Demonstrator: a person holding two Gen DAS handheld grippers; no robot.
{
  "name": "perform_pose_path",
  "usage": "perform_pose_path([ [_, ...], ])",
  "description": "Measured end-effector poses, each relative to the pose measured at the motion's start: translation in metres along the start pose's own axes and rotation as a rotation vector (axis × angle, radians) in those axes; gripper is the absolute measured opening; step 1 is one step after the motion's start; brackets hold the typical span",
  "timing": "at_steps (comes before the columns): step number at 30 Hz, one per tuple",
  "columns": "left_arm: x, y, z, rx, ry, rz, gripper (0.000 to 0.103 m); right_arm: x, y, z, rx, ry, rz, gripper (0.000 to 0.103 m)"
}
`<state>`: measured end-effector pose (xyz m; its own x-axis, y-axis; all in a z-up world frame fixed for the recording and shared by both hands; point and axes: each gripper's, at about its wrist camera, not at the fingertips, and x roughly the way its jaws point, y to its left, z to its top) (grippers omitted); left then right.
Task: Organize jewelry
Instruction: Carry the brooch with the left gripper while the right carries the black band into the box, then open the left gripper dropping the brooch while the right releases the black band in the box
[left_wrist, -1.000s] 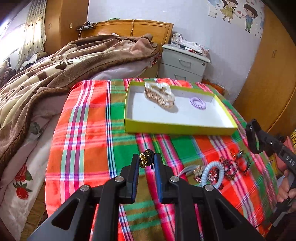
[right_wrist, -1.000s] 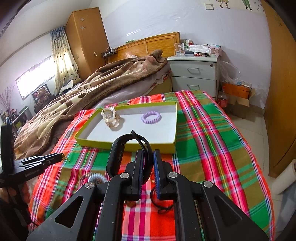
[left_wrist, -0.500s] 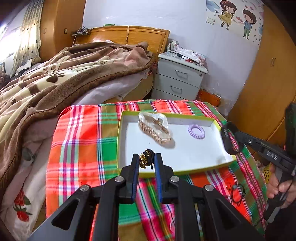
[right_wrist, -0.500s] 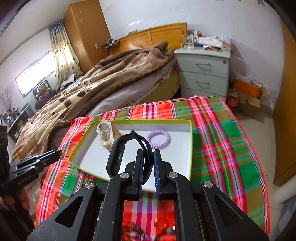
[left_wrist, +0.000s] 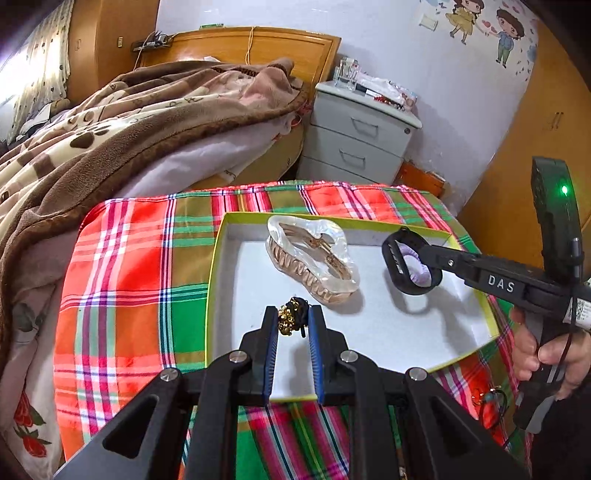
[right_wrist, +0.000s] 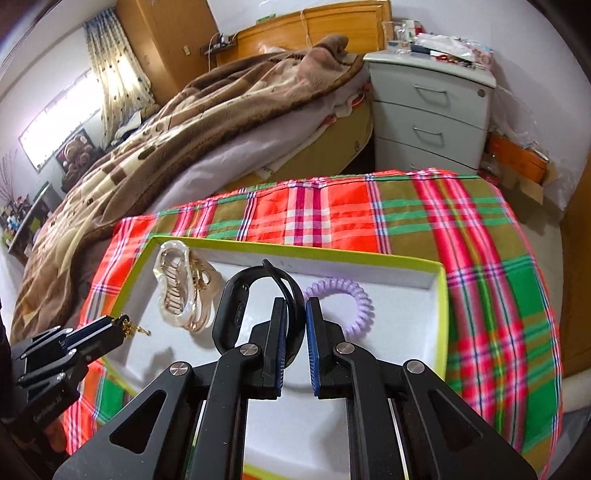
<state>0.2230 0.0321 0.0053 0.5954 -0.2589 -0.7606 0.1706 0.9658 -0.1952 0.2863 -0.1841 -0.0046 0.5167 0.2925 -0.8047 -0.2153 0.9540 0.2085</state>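
Note:
A shallow box with a yellow-green rim (left_wrist: 216, 258) (right_wrist: 441, 317) lies on the plaid cloth. In it are a clear and gold hair claw (left_wrist: 314, 262) (right_wrist: 181, 291) and a purple coil hair tie (right_wrist: 351, 299) (left_wrist: 419, 267). My left gripper (left_wrist: 292, 321) (right_wrist: 123, 326) is shut on a gold-bead and black cord piece (left_wrist: 290, 319), held over the box's near left part. My right gripper (right_wrist: 295, 314) (left_wrist: 424, 254) is shut on a black wristband (right_wrist: 240, 306) (left_wrist: 397, 266), held over the box beside the purple tie.
The plaid cloth (left_wrist: 129, 280) covers the table. A bed with a brown blanket (left_wrist: 110, 140) is to the left. A grey nightstand (left_wrist: 358, 136) stands behind. More small jewelry (left_wrist: 489, 400) lies on the cloth near the right hand.
Both grippers have moved forward from above the loose jewelry to above the box, each still holding its piece. The wristband now hangs next to the purple tie.

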Motion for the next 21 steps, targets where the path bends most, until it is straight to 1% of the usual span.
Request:
perform_pose_path([
  [8, 0.018, 0.004, -0.002, -0.016, 0.035, 0.015, 0.017, 0.021, 0.010, 0.011, -0.046, 0.029, -0.017, 0.011],
  [16, 0.027, 0.003, -0.002, -0.018, 0.056, 0.027, 0.017, 0.031, 0.016, 0.012, -0.092, 0.047, -0.039, 0.011],
  [21, 0.031, 0.003, -0.004, -0.020, 0.073, 0.027, 0.018, 0.034, 0.017, 0.011, -0.099, 0.053, -0.041, 0.011],
])
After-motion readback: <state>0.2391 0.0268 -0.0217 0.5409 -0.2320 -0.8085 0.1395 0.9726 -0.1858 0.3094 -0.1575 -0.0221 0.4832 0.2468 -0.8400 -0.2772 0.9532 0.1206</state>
